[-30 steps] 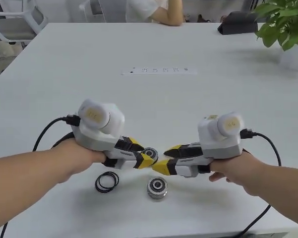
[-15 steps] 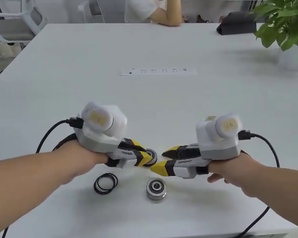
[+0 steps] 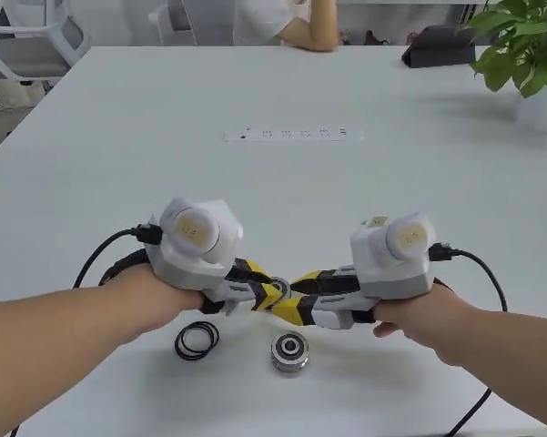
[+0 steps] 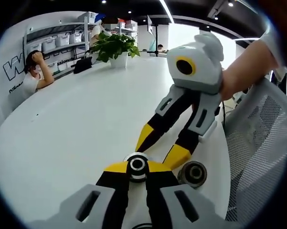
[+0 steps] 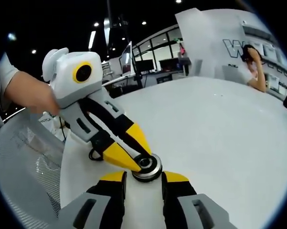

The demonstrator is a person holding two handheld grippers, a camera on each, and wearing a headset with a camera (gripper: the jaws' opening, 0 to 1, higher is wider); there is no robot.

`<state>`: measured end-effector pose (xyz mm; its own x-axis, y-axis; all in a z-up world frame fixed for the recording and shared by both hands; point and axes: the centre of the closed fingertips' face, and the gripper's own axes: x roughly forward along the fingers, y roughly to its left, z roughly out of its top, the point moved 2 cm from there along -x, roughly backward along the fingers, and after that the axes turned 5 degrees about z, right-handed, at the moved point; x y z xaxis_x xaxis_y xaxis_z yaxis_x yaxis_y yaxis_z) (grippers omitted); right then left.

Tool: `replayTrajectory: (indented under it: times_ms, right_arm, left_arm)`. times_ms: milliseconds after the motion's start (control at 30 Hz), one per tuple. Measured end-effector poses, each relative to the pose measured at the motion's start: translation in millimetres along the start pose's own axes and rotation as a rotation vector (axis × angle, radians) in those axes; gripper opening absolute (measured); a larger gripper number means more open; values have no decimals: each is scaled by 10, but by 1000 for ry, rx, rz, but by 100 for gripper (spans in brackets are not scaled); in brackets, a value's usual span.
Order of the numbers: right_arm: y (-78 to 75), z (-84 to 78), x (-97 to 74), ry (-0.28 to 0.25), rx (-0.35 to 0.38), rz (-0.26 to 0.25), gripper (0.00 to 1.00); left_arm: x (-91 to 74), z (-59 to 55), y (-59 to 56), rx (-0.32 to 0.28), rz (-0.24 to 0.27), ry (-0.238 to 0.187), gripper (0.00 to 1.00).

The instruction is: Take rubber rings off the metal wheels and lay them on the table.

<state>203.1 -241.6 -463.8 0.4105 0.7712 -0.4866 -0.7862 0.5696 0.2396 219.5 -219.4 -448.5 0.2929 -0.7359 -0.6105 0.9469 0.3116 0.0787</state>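
Now the right hand-held gripper has closed the gap that lay between it and the metal wheel a second ago: in the head view its yellow tips, which then sat apart from the wheel and a little nearer the person, have come right up against it. The left hand-held gripper is clamped shut on that wheel, pinching it across its faces and holding it off the worktop, much as before. In the right gripper view, the right jaws stand partly open with nothing between them, one on each side of the wheel, which sits just ahead of their tips. Whether they already touch the rim cannot be told. The wheel shows a dark band round its rim, which is probably a ring still fitted. Below the clamped wheel, towards the person, a second wheel lies flat on the worktop. To the left of it sits a small heap of loose black rubber rings, neither having moved. Judging from this, the approach is done and the peel is about to start: the right jaws need to nip only the rubber edge, not the metal, and draw it off while the left grip stays firm, or the wheel may twist or slip free.
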Motion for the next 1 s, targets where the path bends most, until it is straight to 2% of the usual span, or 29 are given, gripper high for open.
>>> replayTrajectory:
  times_ms: [200, 367, 1000]
  right_arm:
    - [-41, -38, 10, 25, -36, -29, 23]
    - [-44, -47, -3, 27, -49, -31, 21]
    - [-67, -76, -39, 24, -22, -35, 14]
  left_arm:
    - [6, -2, 1, -6, 6, 2, 7]
    - [5, -2, 0, -14, 10, 0, 7]
    - [5, -7, -9, -25, 23, 3, 7]
